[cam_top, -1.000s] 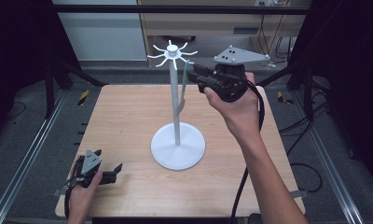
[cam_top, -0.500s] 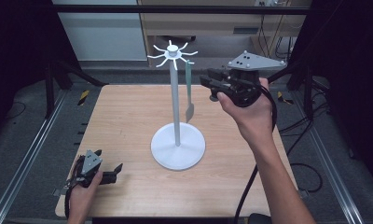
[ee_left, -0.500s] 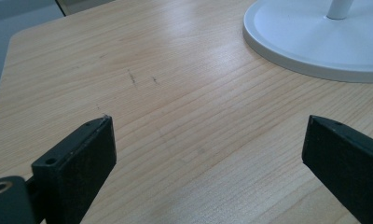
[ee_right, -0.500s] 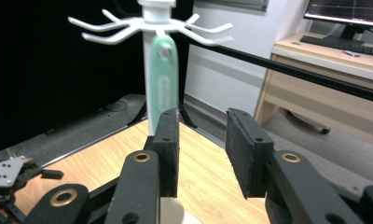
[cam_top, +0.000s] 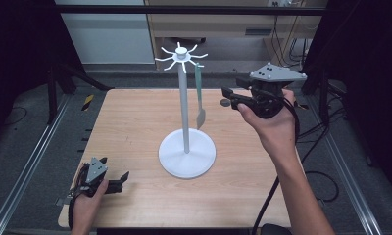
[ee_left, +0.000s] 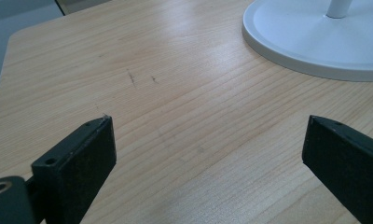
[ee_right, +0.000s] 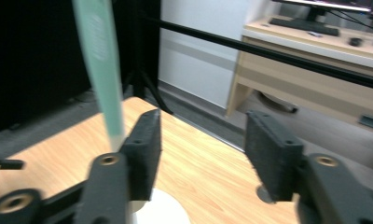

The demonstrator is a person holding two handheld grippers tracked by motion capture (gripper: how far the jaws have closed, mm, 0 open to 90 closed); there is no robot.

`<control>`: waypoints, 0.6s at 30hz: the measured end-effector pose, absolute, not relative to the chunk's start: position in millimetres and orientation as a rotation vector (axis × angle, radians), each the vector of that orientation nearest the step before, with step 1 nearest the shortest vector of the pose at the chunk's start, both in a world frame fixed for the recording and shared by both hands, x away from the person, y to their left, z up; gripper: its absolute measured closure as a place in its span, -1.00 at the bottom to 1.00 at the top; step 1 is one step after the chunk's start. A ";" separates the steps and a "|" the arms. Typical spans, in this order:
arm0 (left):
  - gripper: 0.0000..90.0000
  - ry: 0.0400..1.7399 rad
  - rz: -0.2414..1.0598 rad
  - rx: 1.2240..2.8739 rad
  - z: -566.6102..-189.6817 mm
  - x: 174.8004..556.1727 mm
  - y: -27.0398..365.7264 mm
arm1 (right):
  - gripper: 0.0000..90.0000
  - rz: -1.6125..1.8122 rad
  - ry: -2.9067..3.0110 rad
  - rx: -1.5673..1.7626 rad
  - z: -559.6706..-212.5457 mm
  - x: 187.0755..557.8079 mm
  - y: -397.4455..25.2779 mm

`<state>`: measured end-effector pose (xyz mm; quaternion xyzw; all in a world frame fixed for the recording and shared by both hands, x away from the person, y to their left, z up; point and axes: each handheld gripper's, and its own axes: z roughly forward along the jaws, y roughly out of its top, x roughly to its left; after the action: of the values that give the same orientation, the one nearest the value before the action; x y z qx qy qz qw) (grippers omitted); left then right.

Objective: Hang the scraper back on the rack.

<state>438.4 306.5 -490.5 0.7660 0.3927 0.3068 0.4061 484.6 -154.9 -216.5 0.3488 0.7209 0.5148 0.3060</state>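
Note:
A white stand (cam_top: 185,98) with a round base (cam_top: 186,155) and a ring of hooks on top rises from the middle of the wooden table (cam_top: 135,117). A green-handled spatula (cam_top: 199,93) hangs from one hook, blade down. My right gripper (cam_top: 225,98) is held in the air just right of the spatula, open and apart from it. In the right gripper view the green handle (ee_right: 100,60) hangs left of the open right gripper (ee_right: 201,140). My left gripper (cam_top: 114,168) rests at the table's near left corner. Its jaws stand wide open over bare wood (ee_left: 208,126), with the base (ee_left: 315,42) ahead.
Metal frame rails (cam_top: 32,156) run along both sides of the table. A wooden desk (cam_top: 218,24) and cables (cam_top: 282,29) lie beyond the far edge. A cable (cam_top: 270,196) trails from my right gripper along the forearm.
My right gripper has drawn back to the right, away from the hanging spatula and the stand's top. The spatula stays on its hook. The left gripper has not moved.

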 end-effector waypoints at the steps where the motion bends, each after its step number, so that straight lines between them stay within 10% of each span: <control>1: -0.95 0.991 0.773 1.932 -490.5 438.5 306.5 | -0.18 1.343 1.892 0.954 -221.8 485.8 -158.3; 18: -0.95 0.998 0.770 1.933 -491.6 438.9 306.6 | -0.66 1.243 1.842 1.135 -286.8 483.7 -192.1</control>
<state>438.9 306.6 -491.6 0.7658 0.3955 0.3051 0.4051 483.7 -192.1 -286.8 0.4314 0.6999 0.4725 0.3175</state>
